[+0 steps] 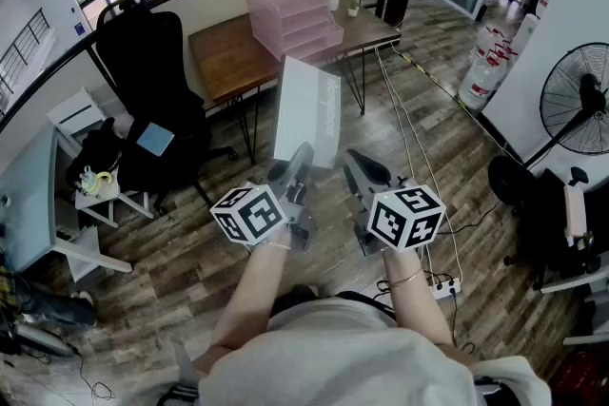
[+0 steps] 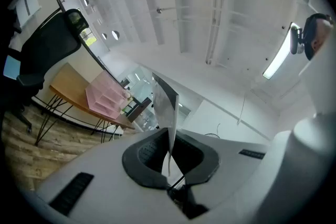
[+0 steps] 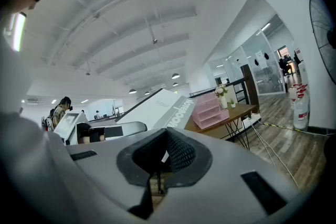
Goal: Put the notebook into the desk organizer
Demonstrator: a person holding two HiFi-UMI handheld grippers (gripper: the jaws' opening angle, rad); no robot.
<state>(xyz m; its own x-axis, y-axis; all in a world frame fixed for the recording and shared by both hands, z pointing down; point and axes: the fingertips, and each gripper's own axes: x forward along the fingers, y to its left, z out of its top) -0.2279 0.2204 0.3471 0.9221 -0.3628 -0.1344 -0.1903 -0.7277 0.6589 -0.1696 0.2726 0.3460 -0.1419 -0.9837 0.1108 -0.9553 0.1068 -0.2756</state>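
Notebook (image 1: 306, 114) edge in left claw (image 2: 169, 165), organizer (image 1: 295, 19) well apart

Head view steeply downward; both gripper views level along jaws; desk organizer (image 1: 295, 19) in all.

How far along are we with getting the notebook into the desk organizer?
Done: the notebook is picked up, clamped at its near edge by the left tool. In hand: it's held in the air, short of the desk. Left: reach the pink organizer on that desk and slot it in. The right tool is shut, empty.
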